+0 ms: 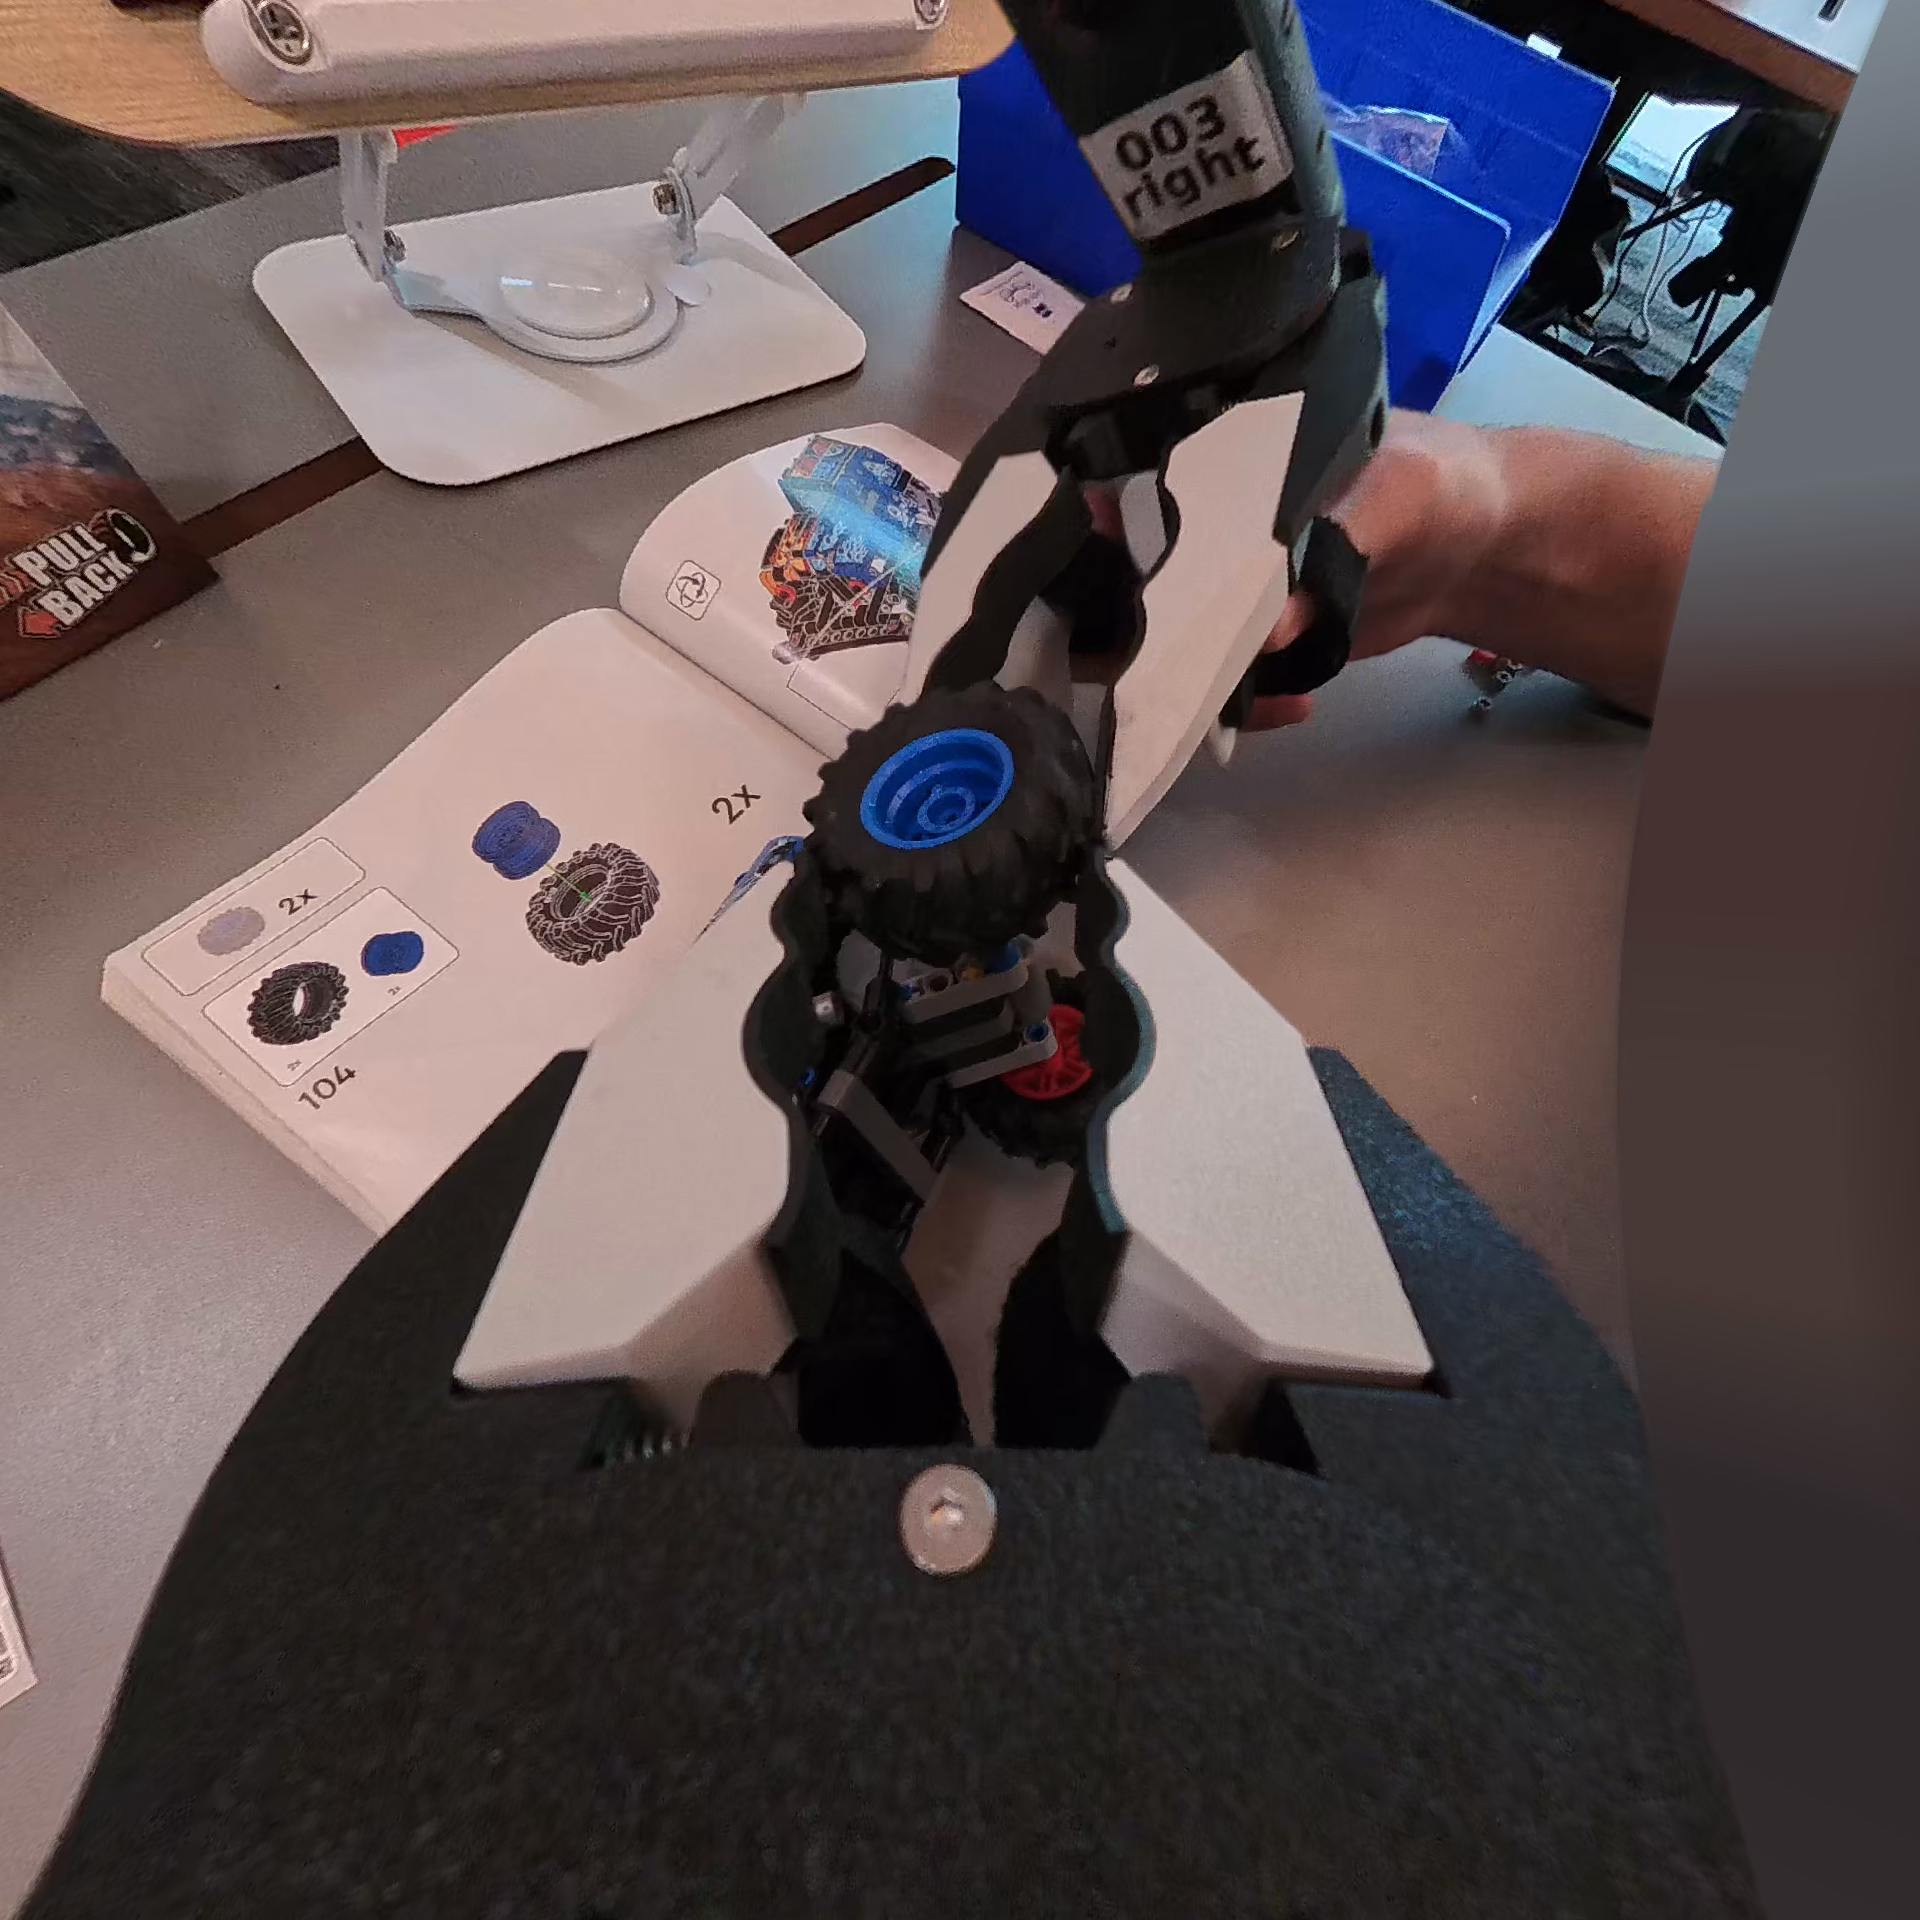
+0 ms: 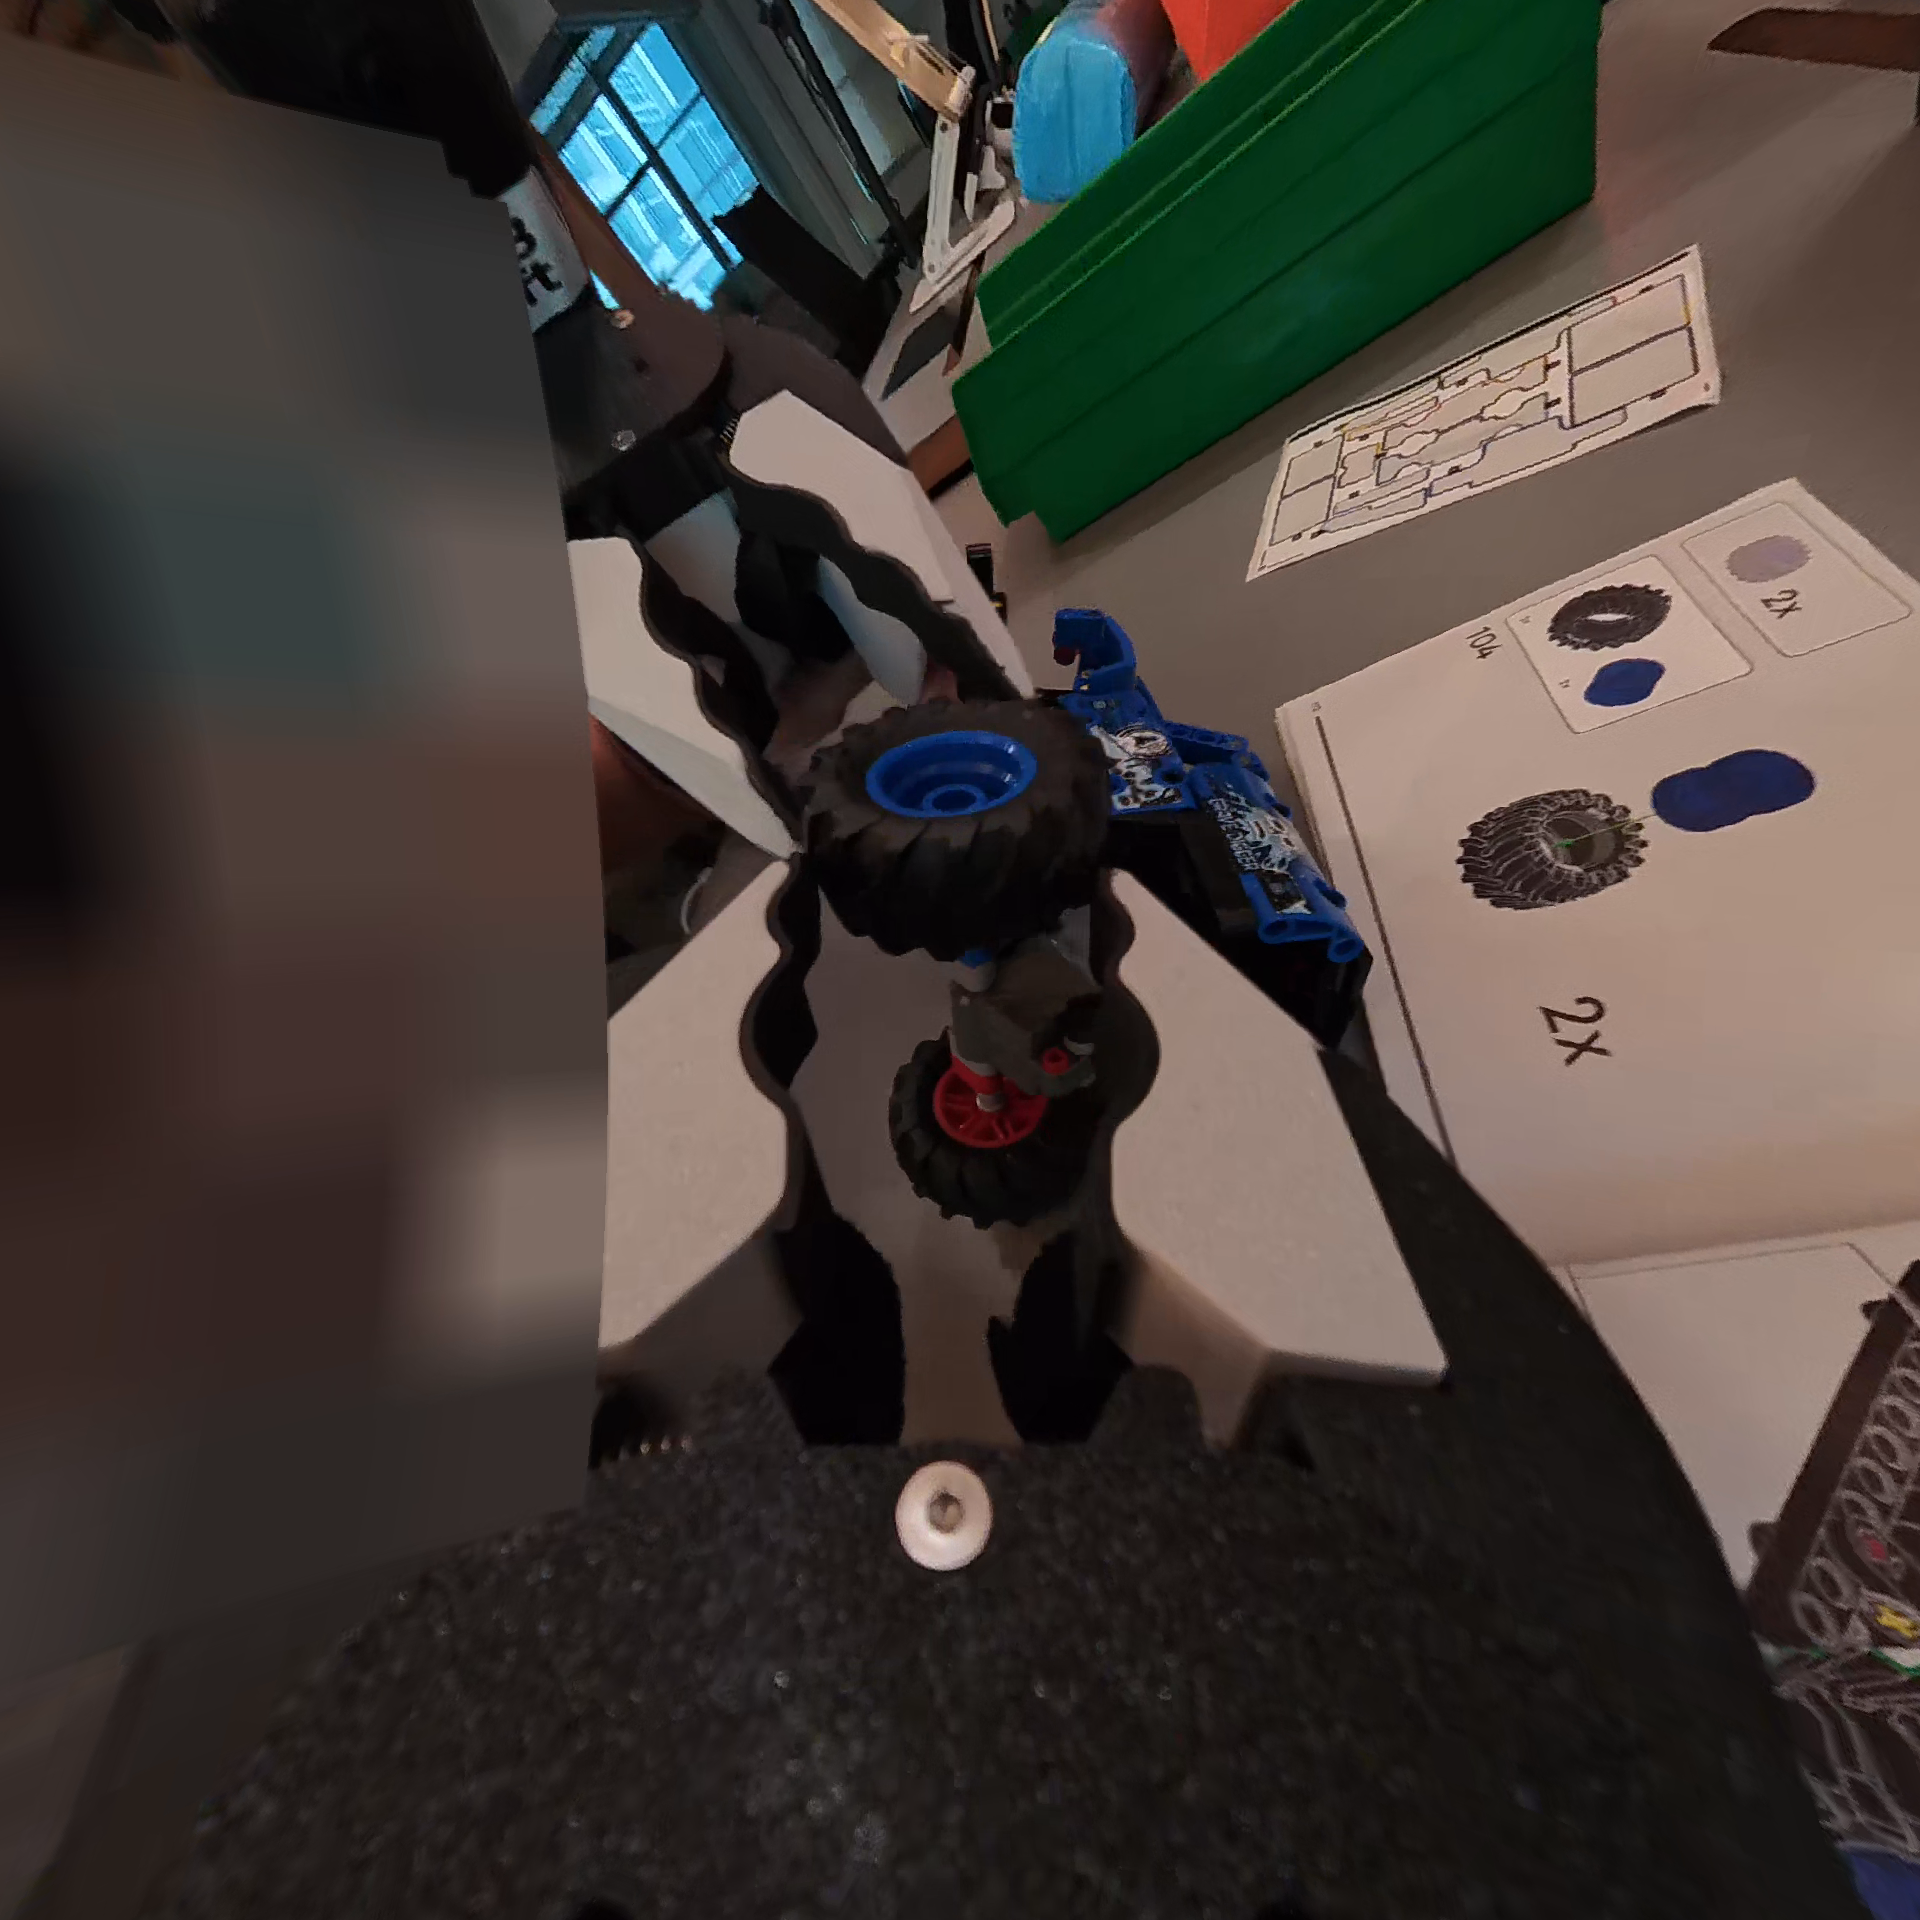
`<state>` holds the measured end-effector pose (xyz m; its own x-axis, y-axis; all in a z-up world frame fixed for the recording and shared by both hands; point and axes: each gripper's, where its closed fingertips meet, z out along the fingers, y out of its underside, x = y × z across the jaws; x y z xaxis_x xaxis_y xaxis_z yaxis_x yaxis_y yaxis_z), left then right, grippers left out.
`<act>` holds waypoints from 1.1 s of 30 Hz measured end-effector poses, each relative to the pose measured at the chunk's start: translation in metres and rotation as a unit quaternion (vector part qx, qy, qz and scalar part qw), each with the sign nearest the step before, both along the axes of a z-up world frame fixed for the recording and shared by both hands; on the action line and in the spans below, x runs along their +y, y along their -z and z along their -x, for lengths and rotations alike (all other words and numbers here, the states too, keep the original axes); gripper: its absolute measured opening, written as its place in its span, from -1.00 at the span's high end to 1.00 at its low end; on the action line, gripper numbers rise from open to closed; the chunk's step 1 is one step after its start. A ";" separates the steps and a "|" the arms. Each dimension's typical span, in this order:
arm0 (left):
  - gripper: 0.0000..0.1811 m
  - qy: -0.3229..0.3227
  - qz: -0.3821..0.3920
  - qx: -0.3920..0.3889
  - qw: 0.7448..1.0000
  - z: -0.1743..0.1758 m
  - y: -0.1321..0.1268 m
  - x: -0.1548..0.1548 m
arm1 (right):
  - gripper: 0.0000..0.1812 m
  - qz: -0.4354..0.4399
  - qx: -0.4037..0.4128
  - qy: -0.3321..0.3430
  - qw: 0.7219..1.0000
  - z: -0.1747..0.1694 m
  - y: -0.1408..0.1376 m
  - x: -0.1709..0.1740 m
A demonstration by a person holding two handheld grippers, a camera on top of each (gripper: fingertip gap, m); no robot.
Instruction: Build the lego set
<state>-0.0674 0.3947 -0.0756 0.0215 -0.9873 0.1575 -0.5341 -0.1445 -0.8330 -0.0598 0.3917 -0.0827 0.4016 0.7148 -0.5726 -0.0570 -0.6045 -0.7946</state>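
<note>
L claw [image 1: 935,997] clamps truck [image 1: 914,1049]; R claw [image 2: 940,894] grips blue-hub wheel [image 2: 951,821]; 2 wheels.

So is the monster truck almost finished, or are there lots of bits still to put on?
Getting close, I think. The blue truck body is built and a red-hubbed wheel is on. Right now both grippers crowd a big tyre with a blue rim: the left gripper holds the chassis, and the right gripper is at the tyre. The open instruction booklet shows two such wheels, so more may remain.
</note>
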 end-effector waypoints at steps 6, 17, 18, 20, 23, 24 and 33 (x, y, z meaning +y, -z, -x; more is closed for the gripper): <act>0.49 0.004 0.019 0.002 1.000 0.000 0.003 0.001 | 0.43 0.021 -0.043 0.024 0.999 -0.001 0.001 0.001; 0.54 0.028 -0.052 -0.002 0.998 -0.001 0.004 0.004 | 0.43 0.059 -0.104 0.096 0.988 -0.005 0.005 0.001; 0.54 0.030 -0.051 0.000 0.998 0.000 0.004 0.004 | 0.43 0.060 -0.107 0.098 0.988 -0.004 0.005 0.001; 0.54 0.040 -0.052 0.005 0.998 0.002 0.004 0.003 | 0.43 0.066 -0.107 0.100 0.987 -0.002 0.006 0.000; 0.55 0.059 -0.076 0.004 0.995 0.003 0.003 0.003 | 0.42 0.075 -0.108 0.099 0.986 0.000 0.008 -0.002; 0.54 0.064 -0.091 0.001 0.994 0.003 0.004 0.003 | 0.43 0.076 -0.113 0.100 0.986 0.000 0.009 -0.003; 0.54 0.084 -0.188 0.004 0.979 0.003 0.009 0.005 | 0.44 0.090 -0.158 0.098 0.978 0.002 0.012 -0.004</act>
